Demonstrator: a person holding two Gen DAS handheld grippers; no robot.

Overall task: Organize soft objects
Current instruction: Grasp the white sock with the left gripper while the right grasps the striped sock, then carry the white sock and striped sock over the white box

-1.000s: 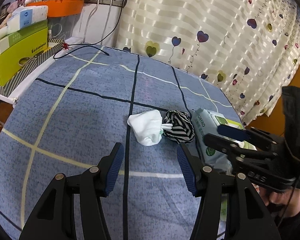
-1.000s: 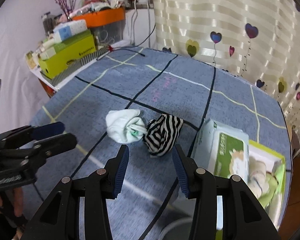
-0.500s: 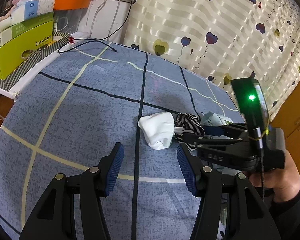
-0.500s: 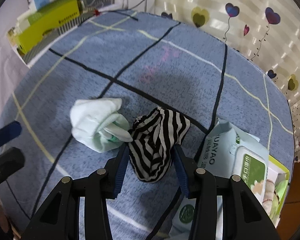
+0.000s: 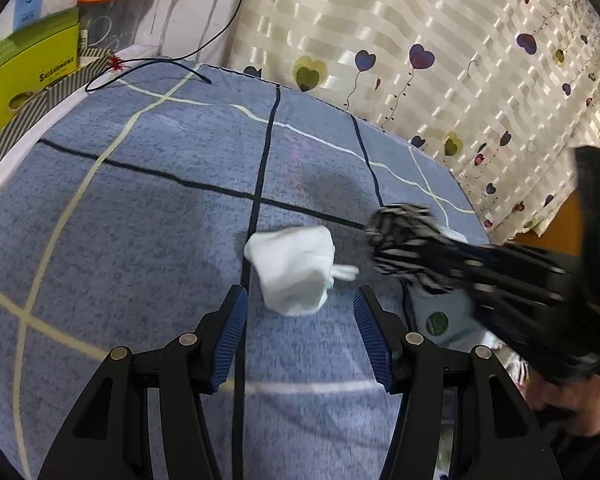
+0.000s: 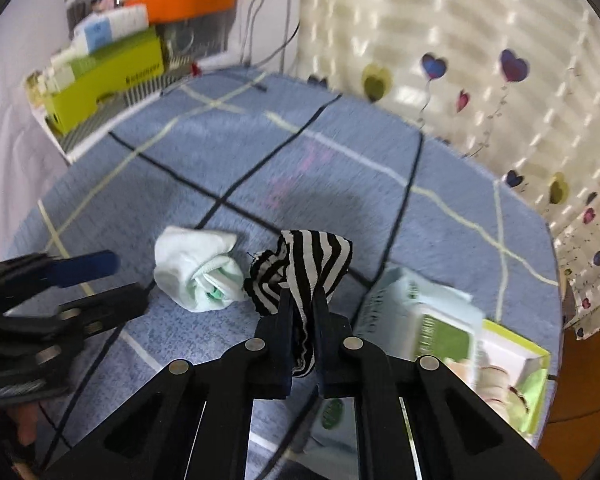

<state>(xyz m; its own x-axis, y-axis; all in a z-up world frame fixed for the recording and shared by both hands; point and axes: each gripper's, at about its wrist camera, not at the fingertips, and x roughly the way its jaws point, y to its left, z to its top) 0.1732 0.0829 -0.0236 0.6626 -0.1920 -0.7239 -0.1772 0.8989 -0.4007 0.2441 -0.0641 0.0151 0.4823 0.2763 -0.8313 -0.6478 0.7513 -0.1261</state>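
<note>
Between the clenched jaws of the right gripper (image 6: 302, 312), black-and-white striped sock (image 6: 306, 268) pinched and bunched above the tips, white rolled sock (image 5: 294, 270) just ahead of the left gripper (image 5: 300, 312), its jaws spread and empty, blue checked cloth (image 5: 140, 216) beneath, wipes pack (image 6: 432, 320) right of the right jaws.

Blue checked cloth-covered bed (image 5: 140, 220), bearing rolled white sock (image 5: 294, 276) centrally; right of it, pale-green wet-wipes pack (image 6: 424, 320); black cable (image 5: 148, 70) far beyond.
</note>
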